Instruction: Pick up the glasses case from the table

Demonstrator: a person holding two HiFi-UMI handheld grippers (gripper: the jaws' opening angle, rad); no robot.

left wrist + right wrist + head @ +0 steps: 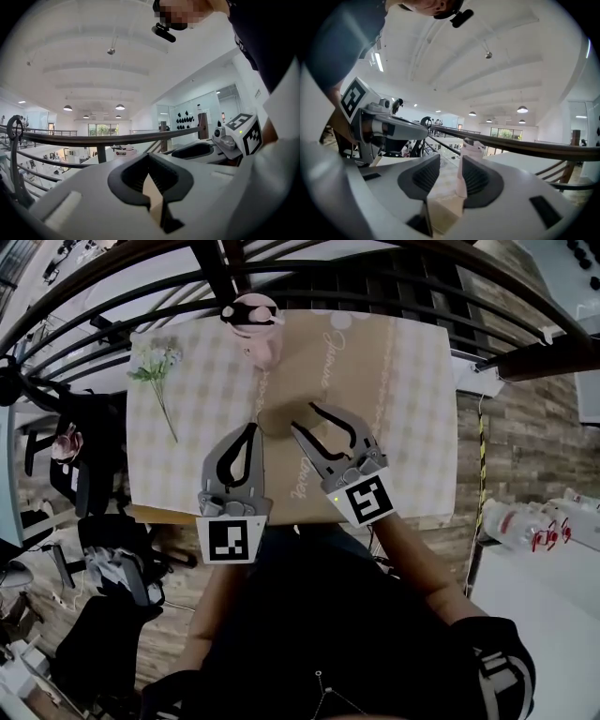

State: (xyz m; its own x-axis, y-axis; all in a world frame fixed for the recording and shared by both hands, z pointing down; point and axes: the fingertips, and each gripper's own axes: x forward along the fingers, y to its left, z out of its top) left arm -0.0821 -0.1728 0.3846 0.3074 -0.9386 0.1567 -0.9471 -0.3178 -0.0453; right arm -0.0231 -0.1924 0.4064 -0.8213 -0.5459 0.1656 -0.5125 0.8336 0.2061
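Note:
A pink case-like object (252, 322) stands at the far edge of the table (403, 381), well beyond both grippers. In the right gripper view this pink object (472, 149) shows just past the jaws, apart from them. Over the table's near middle, my left gripper (250, 429) has its jaws closed tip to tip with nothing in them. In its own view the left gripper (149, 157) shows only a sliver of tabletop through the loop of the jaws. My right gripper (305, 418) is beside it, angled left. The right gripper (450, 160) is open with only the table between the pads.
A sprig of pale flowers (159, 367) lies on the checked cloth at the far left. A dark curved railing (309, 282) runs behind the table. A black chair (103, 512) and clutter stand left of the table, and a white surface (544, 596) at the right.

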